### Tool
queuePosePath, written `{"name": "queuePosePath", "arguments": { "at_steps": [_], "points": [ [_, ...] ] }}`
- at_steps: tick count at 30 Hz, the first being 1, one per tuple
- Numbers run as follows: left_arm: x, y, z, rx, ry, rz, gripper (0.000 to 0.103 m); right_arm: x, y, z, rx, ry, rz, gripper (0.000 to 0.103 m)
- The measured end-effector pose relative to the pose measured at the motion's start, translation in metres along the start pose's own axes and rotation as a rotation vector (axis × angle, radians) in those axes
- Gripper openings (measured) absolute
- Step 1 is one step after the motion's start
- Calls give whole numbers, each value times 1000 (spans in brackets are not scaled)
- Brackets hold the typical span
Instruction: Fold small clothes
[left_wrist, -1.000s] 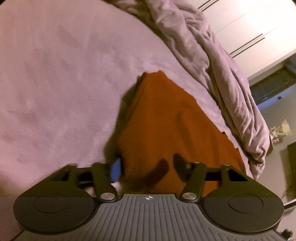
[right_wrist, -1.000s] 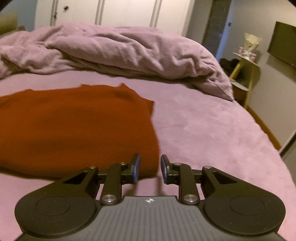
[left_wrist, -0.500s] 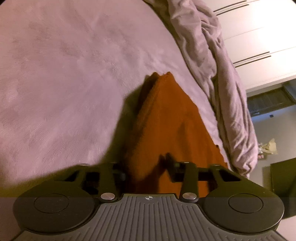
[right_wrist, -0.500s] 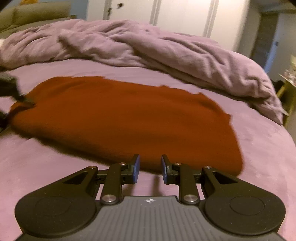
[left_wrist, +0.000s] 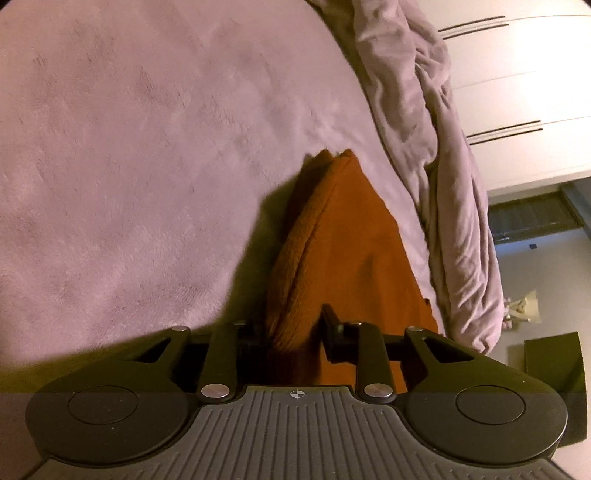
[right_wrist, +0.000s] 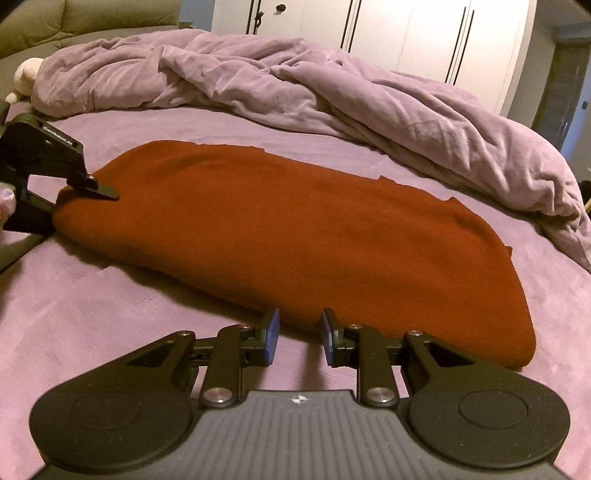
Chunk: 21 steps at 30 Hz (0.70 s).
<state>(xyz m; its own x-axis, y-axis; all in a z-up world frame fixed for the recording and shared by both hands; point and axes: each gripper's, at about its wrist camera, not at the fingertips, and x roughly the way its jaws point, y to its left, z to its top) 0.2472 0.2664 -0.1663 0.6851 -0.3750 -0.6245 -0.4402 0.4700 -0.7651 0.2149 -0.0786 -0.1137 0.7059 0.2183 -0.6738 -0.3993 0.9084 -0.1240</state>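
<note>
A rust-orange garment (right_wrist: 295, 229) lies folded flat on the purple bed sheet (right_wrist: 92, 314). In the left wrist view its folded edge (left_wrist: 332, 240) runs away from my left gripper (left_wrist: 293, 332), whose jaws sit on either side of the near end of the fold and grip the cloth. The left gripper also shows in the right wrist view (right_wrist: 79, 192) at the garment's left end. My right gripper (right_wrist: 297, 332) is open and empty, its fingertips just short of the garment's near edge.
A crumpled lilac duvet (right_wrist: 314, 85) is heaped along the far side of the bed, also seen in the left wrist view (left_wrist: 443, 166). White wardrobe doors (right_wrist: 424, 33) stand behind. A pale soft toy (right_wrist: 24, 74) lies at the far left.
My left gripper has closed in on the fold's end and the garment has narrowed in its view. My right gripper has swung left along the near edge, still open.
</note>
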Motion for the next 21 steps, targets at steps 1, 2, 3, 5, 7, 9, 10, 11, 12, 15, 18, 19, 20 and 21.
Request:
{"name": "queuePosePath", "arguments": {
  "at_steps": [1, 2, 3, 5, 7, 9, 10, 11, 12, 15, 18, 19, 20, 21],
  "points": [
    [0, -1, 1, 11, 6, 6, 24, -1, 0, 0, 0, 0, 1, 23],
    [-1, -2, 1, 19, 6, 10, 20, -2, -1, -1, 2, -1, 2, 23],
    [-2, -5, 2, 29, 6, 14, 18, -4, -2, -2, 4, -1, 2, 23],
    [-8, -12, 2, 57, -5, 22, 17, -7, -6, -4, 9, -1, -3, 23],
    [-16, -26, 3, 91, -25, 21, 16, -11, -12, -7, 27, -3, -12, 23],
    [-23, -47, 2, 138, -48, 18, 16, -16, -19, -10, 44, -6, -23, 23],
    [-27, -62, 1, 170, -58, 15, 16, -19, -23, -12, 54, -10, -29, 23],
    [-30, -75, -1, 200, -66, 11, 15, -21, -28, -13, 65, -13, -34, 23],
    [-33, -89, -3, 233, -75, 3, 15, -24, -33, -15, 76, -17, -41, 23],
    [-32, -138, -20, 335, -84, -35, 15, -30, -47, -21, 114, -24, -55, 24],
    [-15, -180, -47, 424, -60, -75, 15, -36, -61, -27, 157, -35, -77, 24],
    [-4, -192, -59, 453, -47, -87, 15, -37, -66, -29, 175, -36, -85, 24],
    [6, -199, -70, 473, -31, -94, 15, -38, -70, -31, 191, -35, -89, 24],
    [18, -205, -81, 489, -15, -92, 15, -38, -74, -32, 204, -33, -89, 24]
  ]
}}
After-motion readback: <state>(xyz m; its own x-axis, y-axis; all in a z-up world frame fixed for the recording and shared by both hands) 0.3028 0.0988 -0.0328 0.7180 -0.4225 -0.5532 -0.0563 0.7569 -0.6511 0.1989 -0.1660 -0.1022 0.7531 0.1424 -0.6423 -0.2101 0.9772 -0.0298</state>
